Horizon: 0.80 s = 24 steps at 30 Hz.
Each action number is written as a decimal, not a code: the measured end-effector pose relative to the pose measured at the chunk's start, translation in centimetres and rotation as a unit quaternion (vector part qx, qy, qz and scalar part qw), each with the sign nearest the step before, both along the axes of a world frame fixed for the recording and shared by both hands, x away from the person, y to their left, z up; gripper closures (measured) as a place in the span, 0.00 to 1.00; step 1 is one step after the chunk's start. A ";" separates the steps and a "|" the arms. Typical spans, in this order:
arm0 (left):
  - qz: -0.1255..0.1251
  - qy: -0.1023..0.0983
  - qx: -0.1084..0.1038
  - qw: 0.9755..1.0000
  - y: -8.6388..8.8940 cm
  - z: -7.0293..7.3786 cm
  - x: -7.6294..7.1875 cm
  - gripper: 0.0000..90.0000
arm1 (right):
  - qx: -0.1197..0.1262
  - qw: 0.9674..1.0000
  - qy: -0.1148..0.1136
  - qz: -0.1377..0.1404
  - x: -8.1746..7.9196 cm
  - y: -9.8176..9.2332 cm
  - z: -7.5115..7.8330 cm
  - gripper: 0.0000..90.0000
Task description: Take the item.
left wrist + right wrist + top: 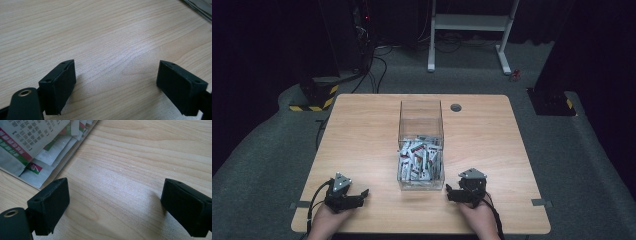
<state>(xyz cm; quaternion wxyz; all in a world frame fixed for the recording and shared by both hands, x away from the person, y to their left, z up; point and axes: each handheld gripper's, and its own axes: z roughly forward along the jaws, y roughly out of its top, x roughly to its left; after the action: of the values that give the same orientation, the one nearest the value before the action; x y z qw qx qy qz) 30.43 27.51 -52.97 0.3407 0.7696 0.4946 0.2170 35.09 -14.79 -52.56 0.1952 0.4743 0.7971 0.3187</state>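
Rectangular light wood-grain table: it carries everything noted below, and its surface between the two tools is bare apart from the box. A small round dark grommet sits in the tabletop beyond the box, well away from both tools.

Clear, tall, open-topped rectangular plastic box: it stands at mid-table, between the two tools and slightly ahead of them. The right gripper view shows its lower wall just beside that tool's left-hand jaw.

White paper sachets with red and green printing: piled loosely in the bottom of the box, filling its near end. In the right gripper view they press against the transparent wall, close ahead of the jaw.

Left black two-jaw gripper: held in the person's left hand at the near table edge, left of the box, and low over the wood. Its jaws stand wide apart with bare table between them.

Right black two-jaw gripper: held in the right hand, near the box's near right corner. Jaws likewise spread wide, nothing between them.
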 end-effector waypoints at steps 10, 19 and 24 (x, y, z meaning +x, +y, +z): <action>0.001 0.000 0.000 1.000 0.0 0.0 0.0 0.18 | 0.000 1.000 0.000 0.001 -0.2 -0.1 0.0 0.09; 0.001 0.000 0.000 1.000 0.1 0.0 0.0 0.18 | 0.001 1.000 0.001 0.007 -0.2 -0.2 0.0 0.09; 0.000 0.000 0.000 1.000 0.1 0.0 0.0 0.18 | 0.003 1.000 -0.001 0.006 -0.2 -0.3 0.1 0.13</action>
<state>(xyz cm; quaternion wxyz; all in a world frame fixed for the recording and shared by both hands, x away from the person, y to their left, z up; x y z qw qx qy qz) 30.40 27.59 -52.97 0.3406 0.7695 0.4948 0.2171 34.91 -15.07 -52.46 0.1924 0.4695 0.7992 0.3222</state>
